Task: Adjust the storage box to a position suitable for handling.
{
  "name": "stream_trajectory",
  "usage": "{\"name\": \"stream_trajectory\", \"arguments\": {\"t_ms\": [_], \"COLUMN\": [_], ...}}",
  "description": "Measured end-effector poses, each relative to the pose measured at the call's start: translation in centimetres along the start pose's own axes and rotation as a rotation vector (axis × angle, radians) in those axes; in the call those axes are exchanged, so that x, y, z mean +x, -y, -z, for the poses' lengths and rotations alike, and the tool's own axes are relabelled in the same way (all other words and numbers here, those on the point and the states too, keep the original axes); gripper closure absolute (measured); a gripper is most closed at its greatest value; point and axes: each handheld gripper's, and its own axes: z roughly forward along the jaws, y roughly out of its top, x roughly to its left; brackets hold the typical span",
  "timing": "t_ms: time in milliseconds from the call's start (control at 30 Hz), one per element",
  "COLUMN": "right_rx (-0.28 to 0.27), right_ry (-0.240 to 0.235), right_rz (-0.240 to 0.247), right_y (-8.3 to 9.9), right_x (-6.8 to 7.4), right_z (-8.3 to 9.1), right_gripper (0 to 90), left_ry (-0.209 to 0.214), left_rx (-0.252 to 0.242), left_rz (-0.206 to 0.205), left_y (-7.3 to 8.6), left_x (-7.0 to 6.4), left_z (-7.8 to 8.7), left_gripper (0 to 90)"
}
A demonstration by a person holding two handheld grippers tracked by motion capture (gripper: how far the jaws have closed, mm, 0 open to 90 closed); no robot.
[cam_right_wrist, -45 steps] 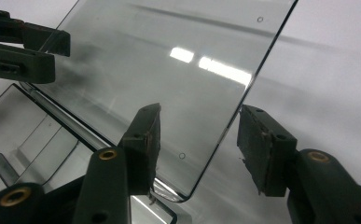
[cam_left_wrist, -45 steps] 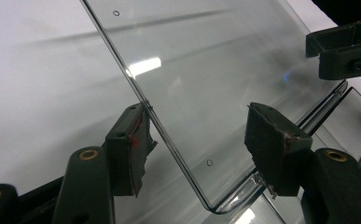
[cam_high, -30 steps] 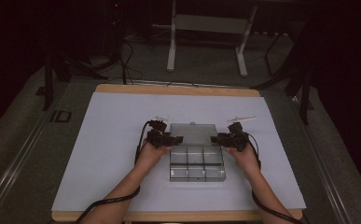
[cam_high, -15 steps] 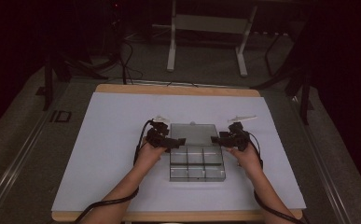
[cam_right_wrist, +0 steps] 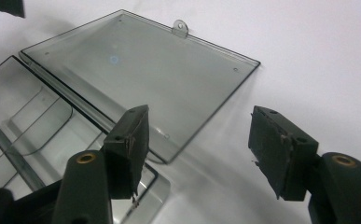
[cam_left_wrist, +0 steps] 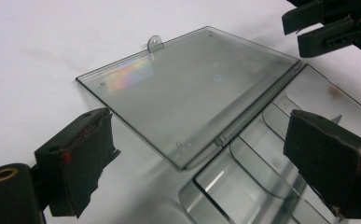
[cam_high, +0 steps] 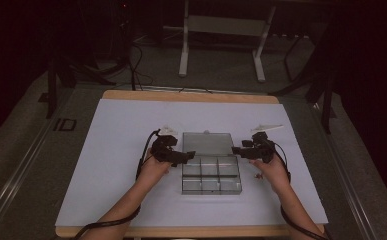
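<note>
1. Nearest the camera in the high view, two forearms are seen coming in from the bottom edge, each with a black cable trailing along it.
2. The left gripper (cam_high: pixel 190 154) is held at the left edge of a clear compartment box (cam_high: pixel 211 175), and its jaws are seen spread wide in the left gripper view, with nothing between them.
3. The right gripper (cam_high: pixel 236 149) is held at the right edge of the same box; in the right gripper view its jaws are likewise parted and empty.
4. The box is laid near the middle of the white sheet (cam_high: pixel 111 150), between the two grippers, and its tray is divided into two rows of three cells.
5. A small reddish speck (cam_high: pixel 257 175) is seen on the sheet just right of the tray, beside the right hand (cam_high: pixel 271 167).
6. The transparent lid (cam_left_wrist: pixel 187 88) is folded open and laid flat on the sheet beyond the tray, joined to it by a hinge along the shared edge.
7. A small clasp tab (cam_right_wrist: pixel 180 28) is seen on the lid's far edge.
8. Two pale, flat objects are laid on the sheet farther back, one (cam_high: pixel 167 129) behind the left gripper and one (cam_high: pixel 267 128) behind the right; what they are cannot be told.
9. Beyond the wooden table edge (cam_high: pixel 191 96), a white metal frame (cam_high: pixel 221 35) is seen standing on a dark floor.
</note>
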Motion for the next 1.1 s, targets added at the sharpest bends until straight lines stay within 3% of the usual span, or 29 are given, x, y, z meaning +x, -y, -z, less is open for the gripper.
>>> {"name": "stream_trajectory", "arguments": {"t_ms": [267, 467, 600, 1000, 1067, 1100], "right_rx": [-0.010, -0.008, -0.016, -0.023, -0.007, -0.007], "right_ry": [-0.006, 0.010, 0.013, 0.009, 0.032, 0.032], "right_rz": [-0.001, 0.026, 0.046, 0.081, 0.137, 0.137], "right_y": [0.7, 1.4, 1.9, 3.8, 4.5, 4.5], "right_x": [-0.6, -0.7, -0.7, -0.4, 0.0, 0.0], "right_z": [1.2, 2.2, 3.1, 5.3, 5.9, 5.9], "right_gripper": [35.4, 35.4, 37.0, 44.0, 49.8, 49.8], "left_ry": [-0.009, -0.001, -0.058, -0.033, -0.029, -0.026], "left_rx": [0.004, 0.013, -0.002, -0.039, -0.047, -0.056], "left_rz": [-0.015, -0.023, -0.097, -0.100, -0.095, -0.091], "left_y": [1.2, 2.3, 3.2, 5.6, 6.1, 6.3], "left_x": [0.0, 0.0, -0.5, -0.3, -0.2, -0.2], "left_z": [1.4, 2.1, 2.7, 4.4, 4.7, 4.9], "left_gripper": [9.3, 9.3, 9.2, 9.2, 9.3, 9.3]}}
